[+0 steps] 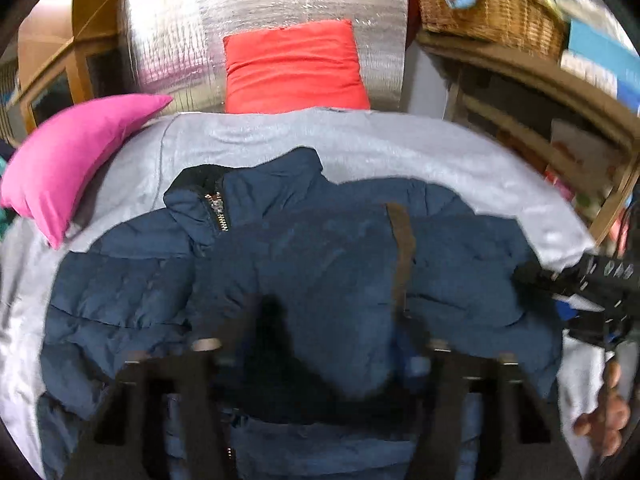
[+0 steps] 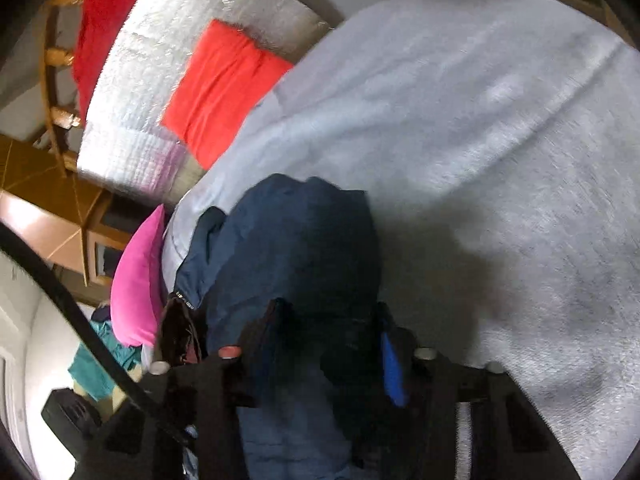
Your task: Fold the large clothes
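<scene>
A dark blue puffer jacket (image 1: 304,272) lies on the grey bed cover (image 1: 400,148), collar and zip at the far left. My left gripper (image 1: 332,344) is at the jacket's near edge with navy fabric bunched between its fingers. My right gripper (image 1: 576,284) enters from the right at the jacket's right side. In the right wrist view my right gripper (image 2: 328,340) has a fold of the jacket (image 2: 296,240) between its fingers and holds it raised over the bed cover (image 2: 480,120).
A pink cushion (image 1: 68,160) lies at the bed's left edge and a red cushion (image 1: 292,68) leans on a silver insulated panel (image 1: 260,8). A wicker basket (image 1: 492,8) sits on wooden shelves at the right. Clothes and a dark bag (image 2: 68,412) lie on the floor.
</scene>
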Demonstrator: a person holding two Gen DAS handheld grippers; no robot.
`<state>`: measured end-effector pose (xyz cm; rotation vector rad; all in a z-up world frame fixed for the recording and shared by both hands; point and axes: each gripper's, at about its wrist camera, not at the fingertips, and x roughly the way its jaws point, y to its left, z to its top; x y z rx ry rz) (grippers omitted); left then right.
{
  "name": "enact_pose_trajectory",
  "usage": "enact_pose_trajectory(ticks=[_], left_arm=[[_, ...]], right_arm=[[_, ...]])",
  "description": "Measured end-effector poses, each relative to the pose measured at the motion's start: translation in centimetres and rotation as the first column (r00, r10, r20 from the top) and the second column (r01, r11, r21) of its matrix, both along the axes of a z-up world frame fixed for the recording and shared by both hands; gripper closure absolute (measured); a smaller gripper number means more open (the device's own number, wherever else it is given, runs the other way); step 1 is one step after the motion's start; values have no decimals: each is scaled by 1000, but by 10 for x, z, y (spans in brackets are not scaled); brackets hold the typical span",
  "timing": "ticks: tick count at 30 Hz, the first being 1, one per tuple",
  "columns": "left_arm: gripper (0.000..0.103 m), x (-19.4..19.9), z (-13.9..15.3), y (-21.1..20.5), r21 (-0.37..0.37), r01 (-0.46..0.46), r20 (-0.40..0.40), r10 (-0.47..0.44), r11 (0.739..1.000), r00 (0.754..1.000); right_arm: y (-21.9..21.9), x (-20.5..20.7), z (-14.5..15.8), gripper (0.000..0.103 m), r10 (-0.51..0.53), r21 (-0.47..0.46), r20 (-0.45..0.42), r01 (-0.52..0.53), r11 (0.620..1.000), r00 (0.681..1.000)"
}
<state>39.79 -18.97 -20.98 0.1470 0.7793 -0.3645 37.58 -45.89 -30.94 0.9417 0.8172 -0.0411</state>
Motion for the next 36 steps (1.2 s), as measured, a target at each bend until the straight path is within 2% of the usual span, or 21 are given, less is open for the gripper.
enact_pose_trajectory(ticks=[1,2,6,9,13,14,15,17,18,20,23,24,26,30,32,33,34,36], left_arm=[[70,2,4,7,-23,0,-1,0,1000,1000],[77,4,8,14,-41,-4,2,4,999,1000],[79,8,36,58,-130,-38,44,44,991,998],[79,10,55,98,-160,-86,64,97,983,993],[79,16,61,160,-164,-193,39,202,967,979],[76,19,60,179,-168,-231,21,237,958,971],[71,21,57,201,-179,-274,-12,276,945,961],[33,25,50,237,-221,-347,-90,335,912,938],[27,25,45,251,-242,-376,-119,358,894,926],[26,24,37,281,-309,-438,-184,399,844,898],[25,27,20,310,-390,-499,-281,416,774,865],[25,29,14,312,-403,-507,-303,412,762,860],[25,37,0,312,-424,-514,-355,386,745,852],[27,48,-17,294,-465,-490,-394,323,737,860],[27,50,-19,280,-472,-465,-377,305,749,875],[28,50,-17,277,-471,-455,-366,302,755,880],[35,50,-15,271,-475,-438,-353,291,763,889],[36,48,-9,259,-479,-404,-322,272,780,907]], right_arm=[[3,1,4,63,2,-21,4,-1,1000,1000],[7,2,6,65,2,-40,10,-2,999,1000],[16,1,17,67,-4,-100,38,8,995,999],[18,0,22,67,-10,-124,50,16,992,999],[20,2,21,67,-23,-134,34,28,991,999],[20,3,20,66,-30,-130,30,33,991,999],[20,3,19,65,-34,-126,29,37,991,999],[20,3,19,63,-43,-113,24,46,993,999],[21,4,19,63,-46,-107,25,48,993,999],[21,3,21,55,-48,-104,27,51,993,998],[21,2,23,54,-56,-111,28,58,992,998],[22,2,22,52,-60,-110,29,63,992,998],[23,4,18,42,-58,-103,19,59,993,998],[32,9,14,43,-34,-136,14,35,990,999],[36,7,21,54,-31,-183,30,36,982,999],[38,6,25,56,-32,-204,39,39,978,999],[40,4,27,56,-31,-216,51,42,975,998],[42,5,29,56,-22,-237,52,34,971,998]])
